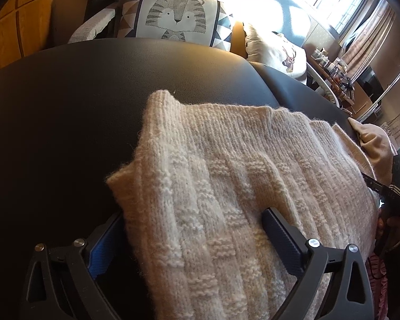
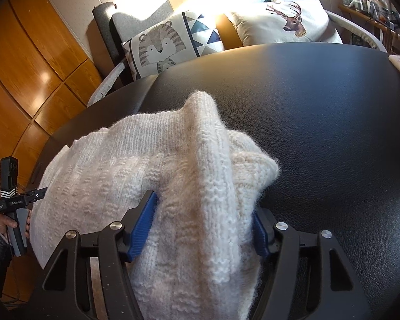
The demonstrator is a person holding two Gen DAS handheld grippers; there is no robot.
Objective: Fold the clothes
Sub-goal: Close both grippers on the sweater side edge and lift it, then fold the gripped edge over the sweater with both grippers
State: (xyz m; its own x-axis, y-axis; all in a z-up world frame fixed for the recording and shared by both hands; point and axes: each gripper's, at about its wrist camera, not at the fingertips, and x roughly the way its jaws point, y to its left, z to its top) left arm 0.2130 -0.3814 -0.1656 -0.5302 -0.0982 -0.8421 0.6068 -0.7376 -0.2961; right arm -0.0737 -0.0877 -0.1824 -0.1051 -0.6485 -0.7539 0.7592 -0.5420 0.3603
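Jaws of both grippers stand wide, each with a thick bunch of the sweater (image 1: 226,186) between its fingers; whether the pads press the knit or just straddle it I cannot tell from these views. Left gripper (image 1: 194,229) sits at one near edge of the sweater, one finger on top of the knit, the other just beside the cloth's edge. Right gripper (image 2: 205,224) has a rolled, humped-up ridge of knit running up between its blue pads.

Sweater lies on the black desk (image 1: 66,106), cream chunky knit, spread flat on the left gripper's side, bunched and doubled over on the right gripper's side. A second pale cloth (image 1: 373,144) lies at the desk's far edge, apart from the work. Cushions (image 2: 160,48) sit behind the desk, no part in this.

Step in hand, as I judge: a fold on the sweater, both grippers at its near edge. The scene fits either a grab about to lift the edge over, or a fold just laid and about to be let go; the hump fits both.

Whatever comes next calls for even pull from both sides, the knit is thick and floppy, and the right-hand hump wants flattening for a neat fold
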